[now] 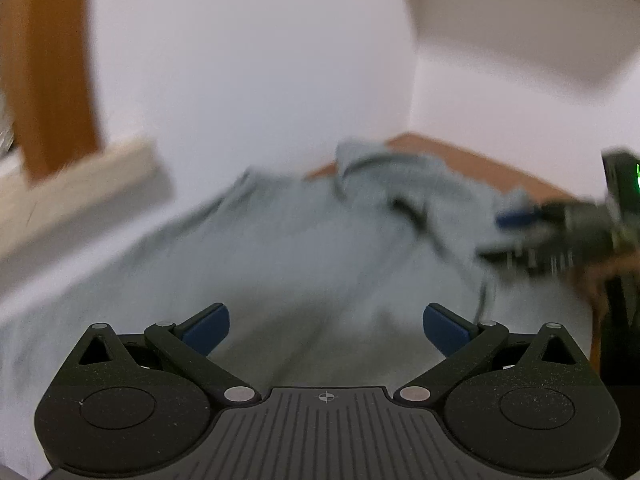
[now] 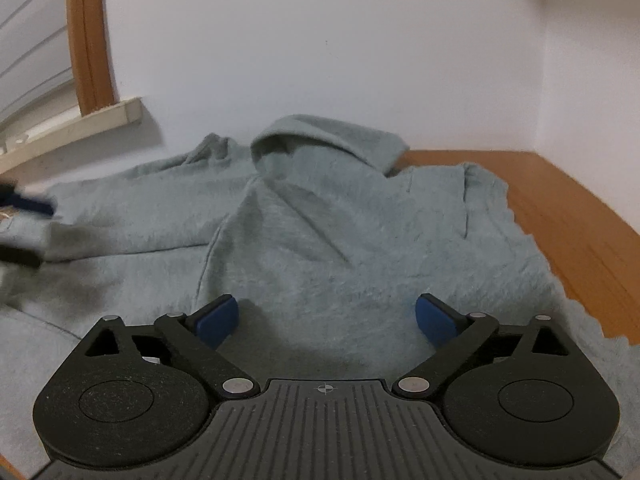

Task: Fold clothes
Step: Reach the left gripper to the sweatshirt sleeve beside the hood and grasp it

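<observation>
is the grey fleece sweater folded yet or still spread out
Partly folded: the grey fleece sweater has one sleeve laid across its body, the rest spread on the wooden table.

Plain white walls (image 2: 320, 48) are meeting in a corner (image 2: 544, 80) at the right of the right wrist view. A wooden tabletop (image 2: 568, 216) in a warm orange-brown is running up against both walls. At the left, a window (image 2: 32, 52) with pale horizontal slats is sitting inside a curved-looking wooden frame (image 2: 90, 40) (the bend is the lens's doing), and a cream sill (image 2: 80, 128) is jutting out beneath it. Soft, even light is filling the room; the left wrist view is smearing everything with blur.
</observation>
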Demonstrator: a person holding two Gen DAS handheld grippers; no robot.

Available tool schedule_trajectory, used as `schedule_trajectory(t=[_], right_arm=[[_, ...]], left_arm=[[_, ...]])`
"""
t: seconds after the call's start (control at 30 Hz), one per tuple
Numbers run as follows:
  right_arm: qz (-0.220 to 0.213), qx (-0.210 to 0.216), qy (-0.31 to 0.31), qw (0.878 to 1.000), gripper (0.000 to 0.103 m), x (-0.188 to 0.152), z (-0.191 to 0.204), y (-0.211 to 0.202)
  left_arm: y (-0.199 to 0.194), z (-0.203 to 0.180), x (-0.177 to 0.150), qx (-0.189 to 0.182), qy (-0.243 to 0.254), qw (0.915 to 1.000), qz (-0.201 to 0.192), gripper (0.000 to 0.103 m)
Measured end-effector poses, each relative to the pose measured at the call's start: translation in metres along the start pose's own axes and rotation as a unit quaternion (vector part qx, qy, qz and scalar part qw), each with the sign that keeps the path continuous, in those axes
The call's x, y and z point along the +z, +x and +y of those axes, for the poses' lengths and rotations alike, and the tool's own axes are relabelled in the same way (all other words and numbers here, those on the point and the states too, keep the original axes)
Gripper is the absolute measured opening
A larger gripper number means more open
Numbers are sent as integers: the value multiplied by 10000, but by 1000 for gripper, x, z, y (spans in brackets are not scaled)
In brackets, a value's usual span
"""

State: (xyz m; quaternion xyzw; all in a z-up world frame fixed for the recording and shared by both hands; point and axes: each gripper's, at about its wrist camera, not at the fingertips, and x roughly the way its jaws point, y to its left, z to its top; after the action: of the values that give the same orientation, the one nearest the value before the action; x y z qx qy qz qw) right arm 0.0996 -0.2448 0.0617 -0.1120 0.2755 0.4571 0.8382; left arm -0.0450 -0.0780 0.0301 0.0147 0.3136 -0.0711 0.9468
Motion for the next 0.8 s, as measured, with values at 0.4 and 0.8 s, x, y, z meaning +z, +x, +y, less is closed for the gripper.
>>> schedule_trajectory(t=[0.4, 0.8], right_arm=[[-537, -482, 53, 9974, 98, -52, -24, -45], [-724, -519, 75, 9960, 98, -57, -23, -48]], left_arm=[[112, -76, 98, -458, 1376, 9890, -280, 90], [173, -62, 113, -374, 1118, 9929, -144, 68]])
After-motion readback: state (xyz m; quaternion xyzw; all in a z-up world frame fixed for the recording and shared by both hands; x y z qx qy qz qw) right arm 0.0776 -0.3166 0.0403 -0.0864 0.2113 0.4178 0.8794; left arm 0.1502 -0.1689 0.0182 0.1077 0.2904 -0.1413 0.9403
